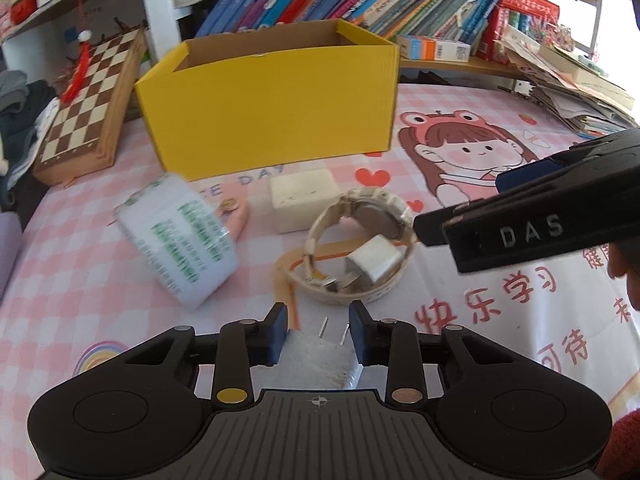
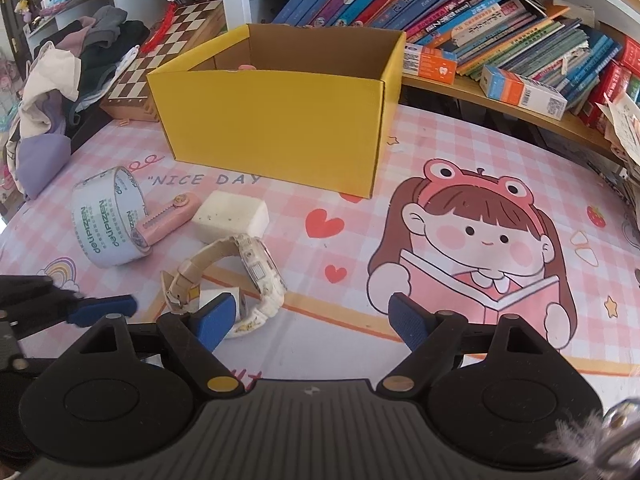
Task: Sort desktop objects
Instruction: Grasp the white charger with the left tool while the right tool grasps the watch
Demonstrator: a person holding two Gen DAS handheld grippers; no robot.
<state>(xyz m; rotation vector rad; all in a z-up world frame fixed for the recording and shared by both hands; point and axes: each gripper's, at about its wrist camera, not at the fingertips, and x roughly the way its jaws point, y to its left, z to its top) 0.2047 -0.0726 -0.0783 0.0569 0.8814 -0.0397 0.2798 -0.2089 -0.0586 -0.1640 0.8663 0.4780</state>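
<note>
the yellow box (image 2: pixel 276 120) stands almost empty, only something pink inside, while tape roll (image 2: pixel 108 216), eraser block (image 2: pixel 230 216) and watch (image 2: pixel 240 280) lie on the mat, and the left gripper (image 1: pixel 319 338) pinches a white plug (image 1: pixel 320 360), the right gripper (image 2: pixel 312 320) wide, holding nothing.

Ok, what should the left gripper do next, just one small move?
Probably lift the white plug straight up: the left gripper looks shut on it, and the watch lies between it and the open yellow box, so it needs clearance first.
</note>
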